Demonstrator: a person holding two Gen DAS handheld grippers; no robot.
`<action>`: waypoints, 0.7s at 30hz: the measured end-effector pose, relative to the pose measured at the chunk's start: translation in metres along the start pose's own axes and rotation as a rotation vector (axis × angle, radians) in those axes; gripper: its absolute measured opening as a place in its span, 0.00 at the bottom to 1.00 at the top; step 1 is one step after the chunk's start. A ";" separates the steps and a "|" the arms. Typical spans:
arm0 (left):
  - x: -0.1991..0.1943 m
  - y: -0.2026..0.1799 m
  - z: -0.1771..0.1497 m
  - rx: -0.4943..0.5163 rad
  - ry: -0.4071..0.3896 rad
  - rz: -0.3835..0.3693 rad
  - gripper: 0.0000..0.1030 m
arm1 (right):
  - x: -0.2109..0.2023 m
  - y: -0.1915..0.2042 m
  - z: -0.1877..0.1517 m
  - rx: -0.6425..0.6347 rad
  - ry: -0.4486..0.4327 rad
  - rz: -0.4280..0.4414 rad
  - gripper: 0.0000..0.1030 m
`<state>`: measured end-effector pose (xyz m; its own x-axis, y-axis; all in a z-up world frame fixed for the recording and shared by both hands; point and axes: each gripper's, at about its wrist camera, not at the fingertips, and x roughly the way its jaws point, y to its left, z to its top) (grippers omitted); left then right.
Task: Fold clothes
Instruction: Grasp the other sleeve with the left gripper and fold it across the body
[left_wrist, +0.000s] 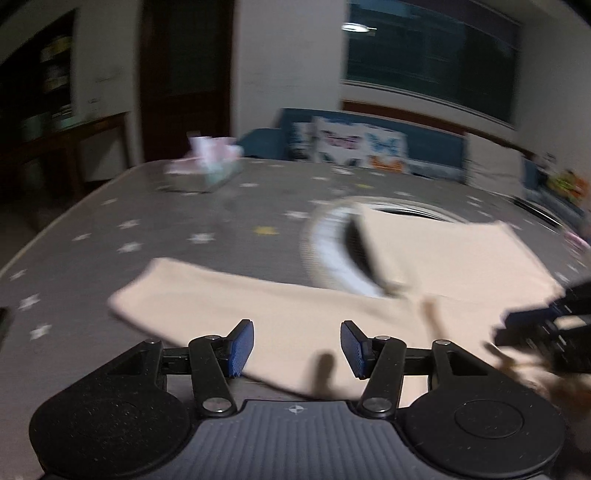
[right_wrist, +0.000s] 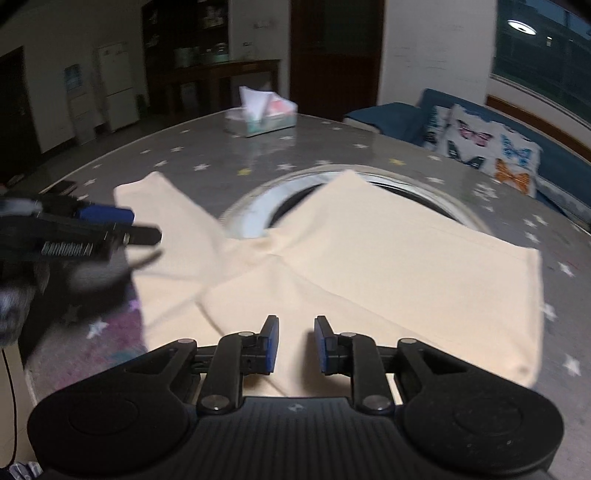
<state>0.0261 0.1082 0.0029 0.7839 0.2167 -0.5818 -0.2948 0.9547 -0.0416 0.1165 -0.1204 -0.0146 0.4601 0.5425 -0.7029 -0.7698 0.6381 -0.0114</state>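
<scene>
- The left claw (left_wrist: 297, 349) hangs over the near edge of a cream garment (left_wrist: 332, 314), its blue pads (left_wrist: 242, 347) set well apart with nothing between them: released and empty.
- The right claw (right_wrist: 295, 343) also hangs over the garment's near part. Its pads (right_wrist: 271, 345) stand close together with a narrow gap, and no cloth is caught in that gap, so it too grips nothing.
- In the right wrist view the left claw shows at the left edge, beside the garment's left part; in the left wrist view the right claw is a dark blur at the right edge. Each covers its own side.
- The garment lies flat on a grey table (right_wrist: 184, 155) printed with stars. It spreads straight ahead of and below both claws, with two long flaps running away from them in a V shape.
- The left flap runs off to the far left, nearer the left claw. The broader right flap, nearer the right claw, partly covers a round metal-rimmed opening (right_wrist: 251, 214) in the table.
- My judgement: the next fold depends on each claw taking the flap on its own side.
- A tissue box (right_wrist: 262, 114) sits far back, well apart from the garment.
- Small white lettering on the left claw's side is too blurred to read. No other writing is legible.
</scene>
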 end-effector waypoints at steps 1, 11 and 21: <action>0.001 0.009 0.001 -0.014 -0.002 0.028 0.54 | 0.003 0.005 0.001 -0.013 0.004 0.004 0.20; 0.027 0.078 0.009 -0.142 0.028 0.202 0.54 | -0.001 0.020 0.004 -0.072 -0.006 0.007 0.21; 0.039 0.090 0.019 -0.182 0.012 0.177 0.08 | -0.026 0.005 -0.001 -0.020 -0.040 -0.019 0.21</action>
<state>0.0407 0.2066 -0.0078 0.7054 0.3736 -0.6024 -0.5213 0.8493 -0.0836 0.1003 -0.1322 0.0030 0.4915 0.5522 -0.6734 -0.7696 0.6374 -0.0391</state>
